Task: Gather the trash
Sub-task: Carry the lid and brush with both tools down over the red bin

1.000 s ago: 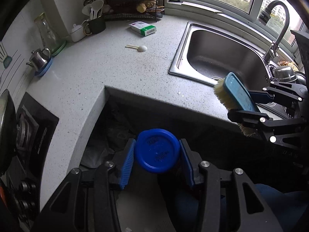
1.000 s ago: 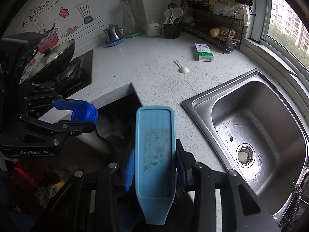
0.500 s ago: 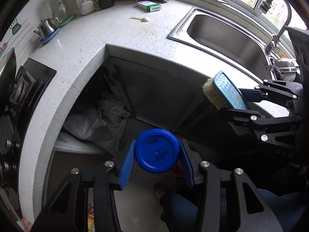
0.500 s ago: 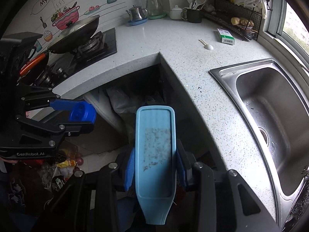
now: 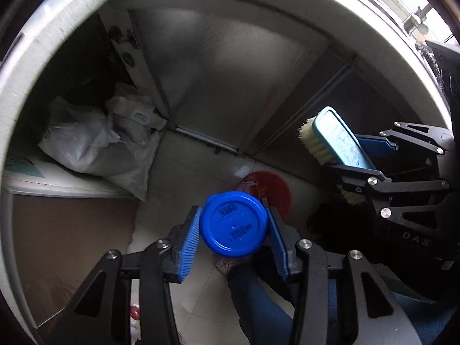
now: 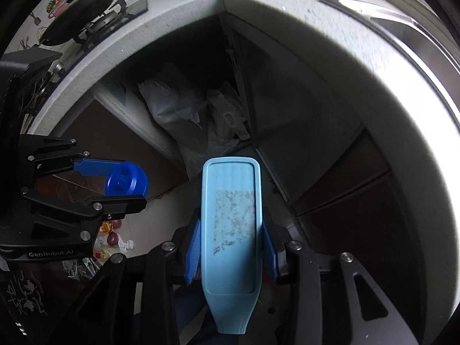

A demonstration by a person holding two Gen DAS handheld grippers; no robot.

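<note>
- Our left gripper (image 5: 233, 227) clamps a blue lid (image 5: 234, 224) over the floor, near a red disc (image 5: 273, 187).
- Our right gripper (image 6: 231, 238) clamps a light-blue scrub brush (image 6: 231, 224), beside the lid.

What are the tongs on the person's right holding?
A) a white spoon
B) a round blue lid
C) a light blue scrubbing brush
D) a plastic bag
C: the right tongs are shut on the light blue scrubbing brush, whose pale bristles show in the left view; the round blue lid sits in the left tongs.
</note>
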